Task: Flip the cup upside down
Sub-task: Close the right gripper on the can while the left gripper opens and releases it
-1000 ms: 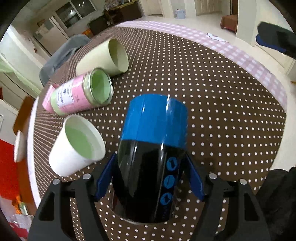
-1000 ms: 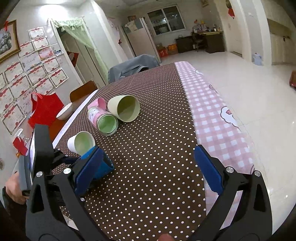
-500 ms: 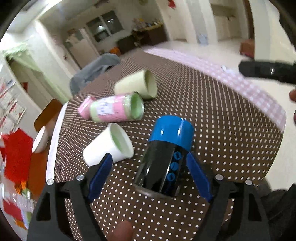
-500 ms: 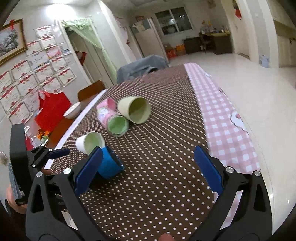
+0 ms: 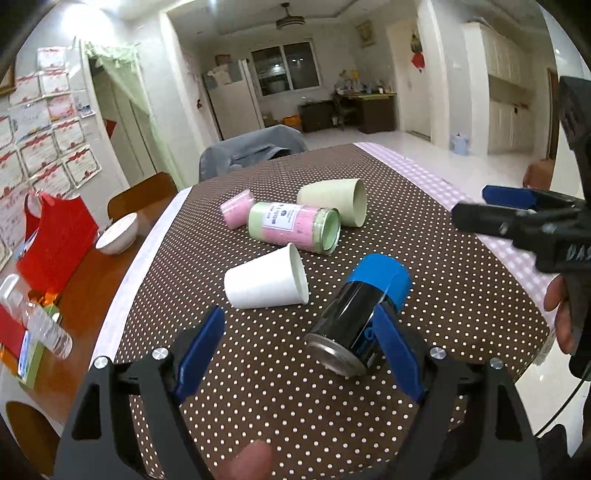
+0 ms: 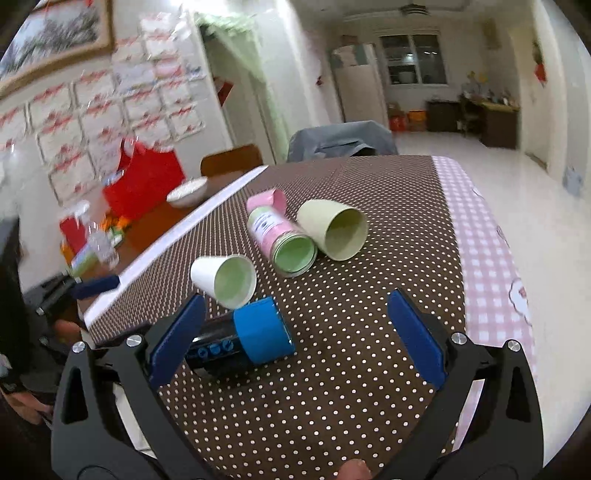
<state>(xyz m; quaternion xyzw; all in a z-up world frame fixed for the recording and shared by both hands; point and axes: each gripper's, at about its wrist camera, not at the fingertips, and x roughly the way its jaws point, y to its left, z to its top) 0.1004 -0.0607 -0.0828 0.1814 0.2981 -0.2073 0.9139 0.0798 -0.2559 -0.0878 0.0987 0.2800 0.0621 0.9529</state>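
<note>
You face a long room with a pale, glossy floor (image 5: 417,147). On your left the wall (image 6: 155,85) is papered with rows of red-and-white certificates (image 5: 55,136), and a framed picture (image 6: 55,33) hangs above them. A doorway with a green curtain (image 5: 110,59) opens beside it. At the far end stand a white fridge (image 5: 232,103), a dark window (image 5: 284,72) and a dark desk (image 5: 365,107) loaded with small items. A ceiling fan (image 5: 290,22) hangs overhead. White cupboards (image 5: 513,96) line your right. A grey-covered chair (image 5: 255,151) and a wooden chair (image 5: 144,192) stand at the table's far side.
</note>
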